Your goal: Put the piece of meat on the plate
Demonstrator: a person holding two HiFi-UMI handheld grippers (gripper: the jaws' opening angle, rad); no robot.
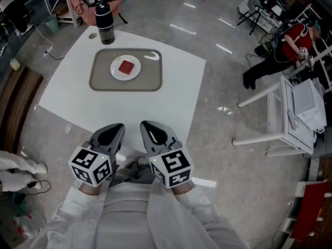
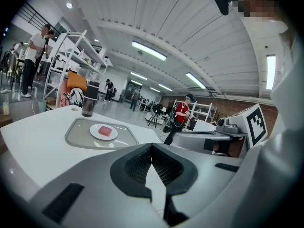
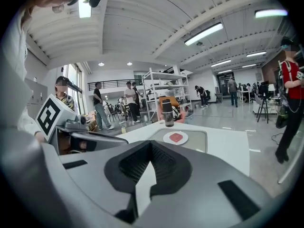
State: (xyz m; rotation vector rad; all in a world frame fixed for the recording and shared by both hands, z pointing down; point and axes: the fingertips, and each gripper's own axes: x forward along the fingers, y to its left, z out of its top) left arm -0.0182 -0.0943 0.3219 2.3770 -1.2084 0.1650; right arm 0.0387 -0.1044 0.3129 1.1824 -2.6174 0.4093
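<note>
Holding the left hand-held gripper (image 1: 115,129) and the right hand-held gripper (image 1: 150,128) side by side at the near corner of the white bench (image 1: 171,97), I have both pointing towards the far side. In the left gripper view my left hand-held gripper's jaws are closed tip to tip with nothing between them. In the right gripper view the right hand-held gripper is closed on nothing in the same way.

The piece of meat (image 1: 126,67), a red square slab, lies on the middle of the round white plate (image 1: 116,74). That plate sits on a grey-beige tray (image 1: 150,77) with rounded corners, on the far part of the bench and well apart from both hand-held grippers. A dark bottle (image 1: 105,22) stands upright on the bench just beyond the tray's far left corner.

The only markings I can make out are the black-and-white square patterns on the left marker cube (image 1: 93,165) and the right marker cube (image 1: 171,167). They are coded blocks, not letters. A person in a red top (image 1: 295,38) stands on the floor at the far right.
</note>
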